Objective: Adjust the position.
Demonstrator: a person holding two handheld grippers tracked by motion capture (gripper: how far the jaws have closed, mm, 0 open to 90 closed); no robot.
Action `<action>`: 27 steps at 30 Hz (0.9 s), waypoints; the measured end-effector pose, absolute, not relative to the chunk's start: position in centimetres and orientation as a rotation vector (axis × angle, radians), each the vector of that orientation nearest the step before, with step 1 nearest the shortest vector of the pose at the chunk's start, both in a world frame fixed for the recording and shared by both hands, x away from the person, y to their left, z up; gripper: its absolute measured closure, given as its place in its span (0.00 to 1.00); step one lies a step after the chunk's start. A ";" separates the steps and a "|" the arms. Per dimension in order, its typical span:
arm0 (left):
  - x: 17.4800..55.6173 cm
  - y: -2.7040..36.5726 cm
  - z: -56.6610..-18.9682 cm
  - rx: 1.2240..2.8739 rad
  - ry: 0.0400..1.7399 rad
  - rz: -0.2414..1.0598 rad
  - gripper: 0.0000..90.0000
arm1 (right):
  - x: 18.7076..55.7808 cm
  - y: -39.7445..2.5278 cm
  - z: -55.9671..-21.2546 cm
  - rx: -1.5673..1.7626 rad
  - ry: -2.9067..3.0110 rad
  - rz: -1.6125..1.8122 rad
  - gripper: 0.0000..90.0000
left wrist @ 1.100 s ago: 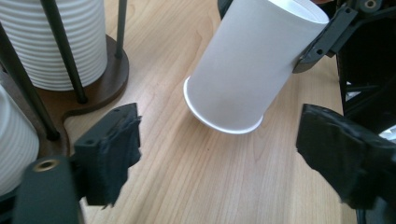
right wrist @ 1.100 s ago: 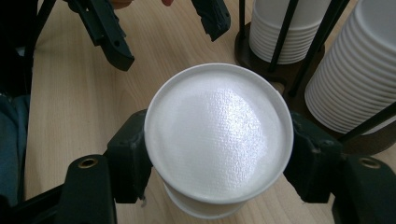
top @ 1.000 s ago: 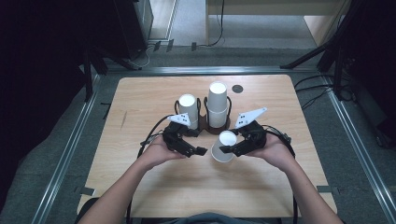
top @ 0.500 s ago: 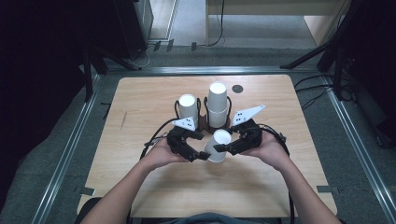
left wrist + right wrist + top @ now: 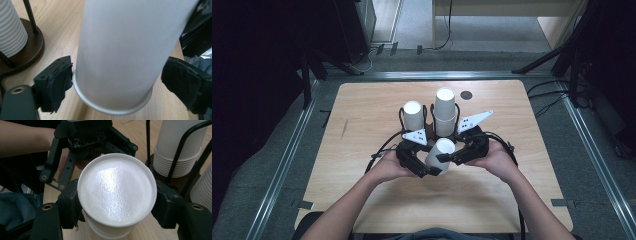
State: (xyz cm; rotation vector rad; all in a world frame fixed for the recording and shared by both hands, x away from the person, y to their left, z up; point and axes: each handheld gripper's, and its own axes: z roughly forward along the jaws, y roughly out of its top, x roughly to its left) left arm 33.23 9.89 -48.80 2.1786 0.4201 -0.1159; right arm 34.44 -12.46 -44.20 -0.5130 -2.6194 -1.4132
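A white paper cup (image 5: 439, 154) is held tilted above the wooden table (image 5: 362, 107), just in front of the cup holder (image 5: 432, 120). The right gripper (image 5: 116, 205) pinches its sides, and the left gripper (image 5: 117, 82) jaws stand spread around its rim end, one pad touching. The high view adds dark floor and metal rails (image 5: 287, 155) beyond the holder.

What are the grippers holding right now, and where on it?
The right gripper clamps the white paper cup near its closed base. The left gripper brackets its rim end, one pad touching.

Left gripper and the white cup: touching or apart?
Touching. In the left gripper view one jaw of the left gripper presses the white cup near its rim.
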 end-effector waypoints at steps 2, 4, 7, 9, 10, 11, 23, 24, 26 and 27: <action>33.2 9.8 -48.8 2.179 0.416 -0.108 0.15 | 34.4 -12.4 -44.2 -0.515 -2.609 -1.418 0.37; 33.2 9.7 -48.8 2.173 0.410 -0.103 0.17 | 34.5 -12.4 -44.1 -0.518 -2.603 -1.425 0.37; 33.1 9.7 -48.7 2.167 0.400 -0.097 0.20 | 34.5 -12.3 -44.2 -0.522 -2.589 -1.426 0.37; 33.0 9.8 -48.6 2.165 0.384 -0.083 0.25 | 34.6 -12.2 -44.3 -0.522 -2.602 -1.414 0.38; 33.0 9.8 -48.6 2.165 0.385 -0.081 0.26 | 34.5 -12.2 -44.4 -0.528 -2.596 -1.407 0.38; 33.1 9.8 -48.6 2.164 0.383 -0.083 0.28 | 34.6 -12.2 -44.4 -0.527 -2.594 -1.410 0.38; 33.3 10.2 -48.0 2.192 0.382 -0.116 0.35 | 34.6 -12.7 -44.4 -0.494 -2.646 -1.402 0.29; 33.3 10.3 -48.0 2.193 0.385 -0.121 0.35 | 34.6 -12.9 -44.3 -0.487 -2.659 -1.400 0.29; 33.5 10.6 -47.8 2.194 0.396 -0.137 0.35 | 34.5 -13.3 -44.3 -0.482 -2.675 -1.394 0.28; 33.5 10.7 -47.8 2.198 0.400 -0.131 0.35 | 34.5 -13.3 -44.3 -0.482 -2.675 -1.394 0.28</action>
